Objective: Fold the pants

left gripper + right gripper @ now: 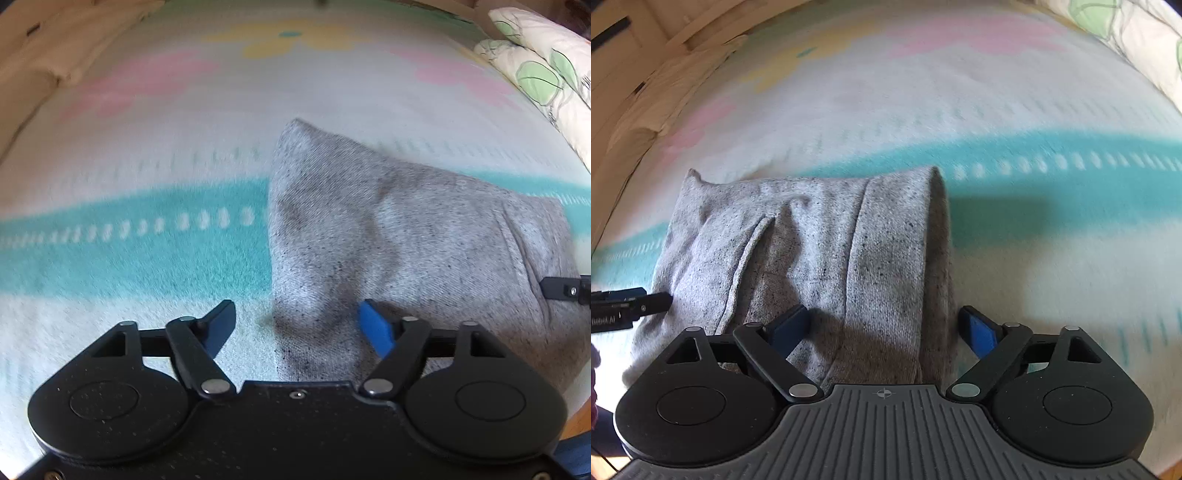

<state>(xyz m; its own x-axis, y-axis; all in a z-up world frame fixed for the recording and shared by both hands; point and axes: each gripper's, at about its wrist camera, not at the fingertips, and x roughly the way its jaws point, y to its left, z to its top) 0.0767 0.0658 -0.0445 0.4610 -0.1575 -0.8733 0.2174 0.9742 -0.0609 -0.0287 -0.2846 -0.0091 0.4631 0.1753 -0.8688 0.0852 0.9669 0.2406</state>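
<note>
**Folded pants on the bed, both jaws released**

While both tools hover over the bed, we see the grey pants [820, 251] lying in a compact folded bundle on the striped blanket [147, 251], across its teal band. Our left hand-held gripper [297, 325] stands released, jaws wide, straddling the bundle's left edge with nothing pressed between the pads. Our right hand-held gripper [882, 328] is likewise spread wide, its jaws either side of the thick folded strip at the bundle's right edge, not clamping it. The pants lie directly ahead of and under both tools, their long side running across from one tool to the other. Neither hand is clearly nearer. We judge the fold nearly complete; any further fold would carry one edge over toward the other.
</note>
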